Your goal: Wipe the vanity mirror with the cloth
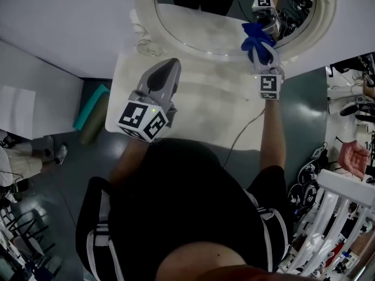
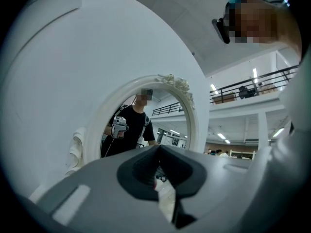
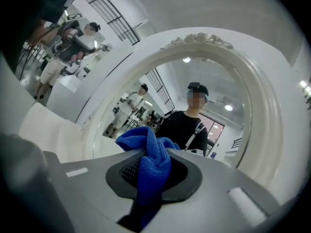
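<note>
- Blue cloth (image 1: 258,40) clenched in right gripper (image 1: 262,50), upper right, near vanity mirror (image 1: 199,22) edge.
- Left gripper (image 1: 167,69) pinched closed, empty, centre-left.
- Best: press wad onto glass, sweep overlapping strokes.

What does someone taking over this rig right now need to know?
Left tool: shut and empty, held over the white vanity tabletop, pointing towards the mirror.
Right tool: shut on the bunched blue microfibre cloth, raised to the lower right part of the oval white-framed vanity mirror.
Done: the cloth is gripped and brought up to the glass. Actual contact can't be confirmed, and no wiped area shows.
Left: press the cloth on and wipe across the glass, probably from this edge leftwards.
</note>
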`<action>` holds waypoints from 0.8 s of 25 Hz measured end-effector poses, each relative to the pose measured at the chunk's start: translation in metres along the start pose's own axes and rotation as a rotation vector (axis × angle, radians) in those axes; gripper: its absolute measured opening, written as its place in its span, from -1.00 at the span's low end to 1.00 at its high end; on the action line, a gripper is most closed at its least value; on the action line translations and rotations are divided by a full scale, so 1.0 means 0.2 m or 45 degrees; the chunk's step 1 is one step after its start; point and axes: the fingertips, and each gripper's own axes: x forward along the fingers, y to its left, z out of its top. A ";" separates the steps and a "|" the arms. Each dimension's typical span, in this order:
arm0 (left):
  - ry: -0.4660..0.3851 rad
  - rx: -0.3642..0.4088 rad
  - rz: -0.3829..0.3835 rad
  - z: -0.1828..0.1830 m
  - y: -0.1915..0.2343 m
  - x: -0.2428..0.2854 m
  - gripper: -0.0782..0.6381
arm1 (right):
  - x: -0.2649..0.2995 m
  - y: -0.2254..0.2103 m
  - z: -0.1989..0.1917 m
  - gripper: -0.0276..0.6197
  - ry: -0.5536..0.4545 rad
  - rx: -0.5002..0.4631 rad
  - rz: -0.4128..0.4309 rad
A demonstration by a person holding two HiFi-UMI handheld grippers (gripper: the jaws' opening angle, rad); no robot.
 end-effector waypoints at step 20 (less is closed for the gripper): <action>-0.002 -0.024 -0.096 0.03 -0.10 0.04 -0.75 | -0.33 -0.79 0.94 -0.76 -0.529 0.133 -0.530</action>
